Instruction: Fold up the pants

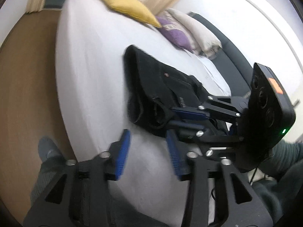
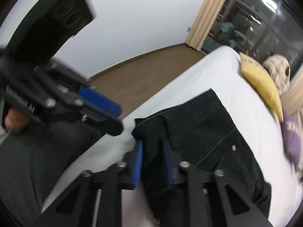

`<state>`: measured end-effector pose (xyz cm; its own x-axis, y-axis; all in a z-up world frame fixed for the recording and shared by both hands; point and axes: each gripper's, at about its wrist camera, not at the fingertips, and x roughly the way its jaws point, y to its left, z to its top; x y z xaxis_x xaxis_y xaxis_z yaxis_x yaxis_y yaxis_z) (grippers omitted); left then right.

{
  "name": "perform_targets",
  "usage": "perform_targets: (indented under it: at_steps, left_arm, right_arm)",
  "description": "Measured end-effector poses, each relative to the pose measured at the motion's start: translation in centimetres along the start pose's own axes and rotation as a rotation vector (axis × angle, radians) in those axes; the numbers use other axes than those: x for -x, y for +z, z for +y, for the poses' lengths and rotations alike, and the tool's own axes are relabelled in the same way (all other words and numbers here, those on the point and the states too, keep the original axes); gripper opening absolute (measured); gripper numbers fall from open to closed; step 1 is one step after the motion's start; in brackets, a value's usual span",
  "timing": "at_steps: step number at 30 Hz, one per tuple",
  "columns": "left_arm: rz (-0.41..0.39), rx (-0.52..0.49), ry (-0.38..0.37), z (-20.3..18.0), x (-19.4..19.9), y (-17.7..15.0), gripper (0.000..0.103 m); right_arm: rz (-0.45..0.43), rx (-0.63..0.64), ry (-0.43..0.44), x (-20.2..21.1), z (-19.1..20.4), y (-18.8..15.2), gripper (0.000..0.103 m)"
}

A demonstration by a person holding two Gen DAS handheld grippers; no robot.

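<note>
Black jeans [image 1: 151, 79] lie folded in a compact bundle on the white bed [image 1: 85, 56]. They also show in the right wrist view [image 2: 204, 132]. My left gripper [image 1: 149, 141] is open and empty over the sheet, just in front of the bundle. My right gripper [image 2: 152, 147] has its blue pads on either side of a fold of the jeans at the near edge of the bundle, with denim between them. In the left wrist view the right gripper [image 1: 170, 115] sits against the bundle's near end. In the right wrist view the left gripper [image 2: 113, 113] hovers left of the jeans.
A yellow pillow [image 1: 130, 7], a purple pillow [image 1: 174, 32] and a beige blanket [image 1: 200, 34] lie at the head of the bed. Brown floor [image 1: 26, 75] runs along the bed's left edge. My leg and socked foot [image 1: 47, 151] are at the lower left.
</note>
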<state>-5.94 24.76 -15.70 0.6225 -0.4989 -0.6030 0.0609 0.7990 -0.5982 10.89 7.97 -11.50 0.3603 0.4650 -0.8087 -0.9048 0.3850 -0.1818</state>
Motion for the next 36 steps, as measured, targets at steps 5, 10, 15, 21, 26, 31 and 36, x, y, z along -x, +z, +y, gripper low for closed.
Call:
perform_targets:
  at_steps: [5,10,15,21,26,31,36]
  left_arm:
    - [-0.055,0.185,-0.043,1.1,0.0,-0.5,0.053]
    - [-0.070,0.296,-0.083,1.7,-1.6,-0.5,0.053]
    - [-0.102,0.378,-0.091,3.0,-2.2,-0.8,0.053]
    - [-0.173,0.529,-0.180,5.4,-0.6,-2.8,0.057]
    - [-0.185,0.543,-0.203,4.8,-1.4,-2.5,0.062]
    - [-0.207,0.536,-0.221,4.1,-1.4,-2.8,0.062]
    - [-0.213,0.536,-0.200,4.5,-1.0,-2.8,0.062]
  right_arm:
    - [-0.041,-0.168,0.062,0.7,-2.2,0.8,0.013]
    - [-0.085,-0.238,0.039,1.0,-3.7,2.1,0.013]
    - [-0.014,-0.329,0.163,-2.8,-4.5,1.4,0.014]
    - [-0.064,-0.483,0.372,-3.9,-5.7,-0.2,0.050]
    - [-0.080,-0.452,0.449,-1.8,-4.8,-0.3,0.076]
    - [-0.121,-0.453,0.378,0.8,-6.1,-1.8,0.075]
    - [-0.037,-0.472,0.286,-0.4,-7.0,-3.7,0.067]
